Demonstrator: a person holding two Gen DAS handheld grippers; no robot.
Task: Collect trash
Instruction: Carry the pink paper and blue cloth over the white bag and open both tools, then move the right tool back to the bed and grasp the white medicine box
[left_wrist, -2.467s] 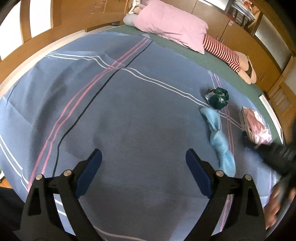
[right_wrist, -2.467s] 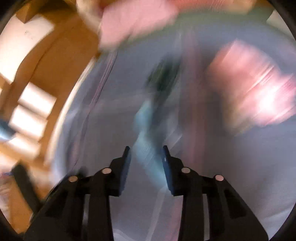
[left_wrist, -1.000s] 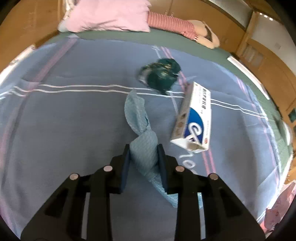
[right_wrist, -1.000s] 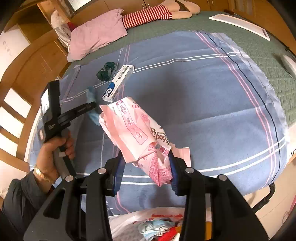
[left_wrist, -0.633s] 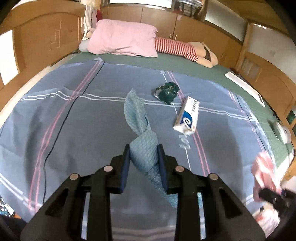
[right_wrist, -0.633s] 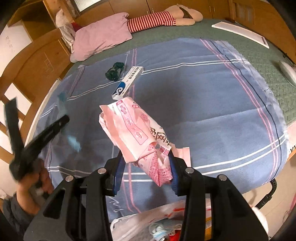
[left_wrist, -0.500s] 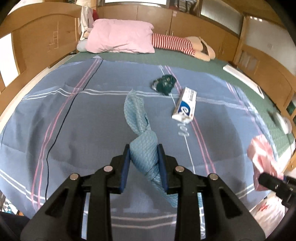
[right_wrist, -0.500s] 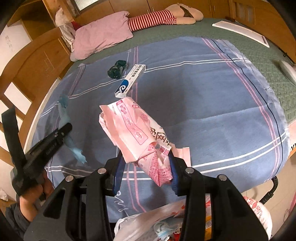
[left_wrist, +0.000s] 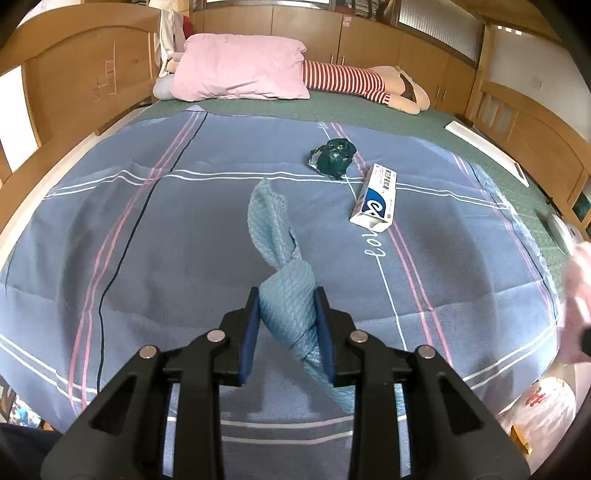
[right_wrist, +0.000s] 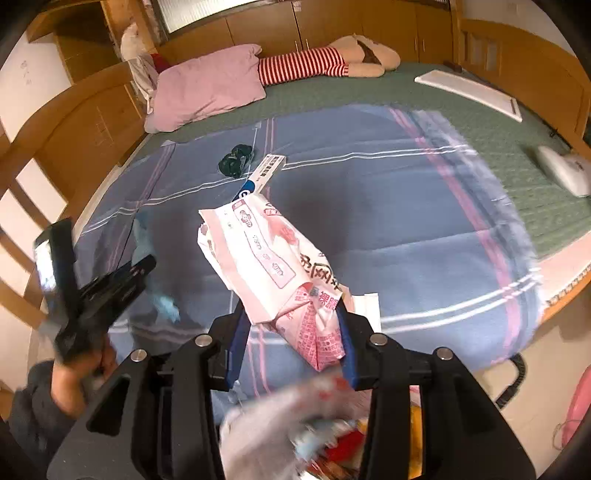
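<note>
Two hand-held grippers each hold a piece of trash above a big bed.

The bed (left_wrist: 184, 229) has a blue blanket with pink and white stripes, and a pink pillow (left_wrist: 240, 70) lies at its far end. The right hand-held gripper (right_wrist: 291, 339) is closed on a crumpled pink wrapper (right_wrist: 269, 258), held over a blurry plastic bag (right_wrist: 295, 424) of trash at the near edge of the bed. The left hand-held gripper (left_wrist: 286, 336) is closed on a twisted blue cloth (left_wrist: 280, 266) that sticks up between its fingers. A white and blue box (left_wrist: 375, 206) lies on the blanket to the right. Just past it, to its left, sits a dark green crumpled wad (left_wrist: 332, 158).
</note>
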